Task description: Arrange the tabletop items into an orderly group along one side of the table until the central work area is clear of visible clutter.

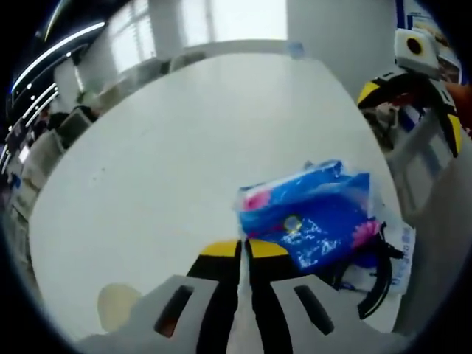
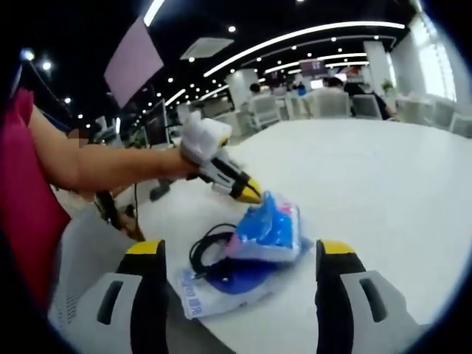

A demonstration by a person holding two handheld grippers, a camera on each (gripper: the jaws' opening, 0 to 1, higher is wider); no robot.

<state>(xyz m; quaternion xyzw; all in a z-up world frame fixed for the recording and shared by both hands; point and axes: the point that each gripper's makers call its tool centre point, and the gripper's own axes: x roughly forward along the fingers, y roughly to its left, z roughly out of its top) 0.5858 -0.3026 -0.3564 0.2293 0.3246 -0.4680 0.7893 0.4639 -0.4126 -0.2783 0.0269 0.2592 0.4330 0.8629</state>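
White tabletop [image 1: 169, 147] across most of the left gripper view, chairs blurred along the upper left. Left gripper [image 1: 244, 251] at bottom centre, yellow-tipped jaws pressed together, nothing between them. Blue tissue pack [image 1: 310, 214] just right of the tips, lower right of frame, atop a black cable [image 1: 380, 276] and a flat white packet [image 1: 398, 258]. Right gripper [image 1: 420, 88] at upper right edge.

Same white tabletop [image 2: 383, 184] in the right gripper view. Right gripper [image 2: 240, 254] at bottom, jaws spread wide, holding nothing. Blue tissue pack [image 2: 269, 228] in lower centre between them, farther off, over black cable [image 2: 206, 247] and white packet [image 2: 214, 295]. Left gripper [image 2: 251, 193] at centre left, tips closed, just beside the pack's top edge.
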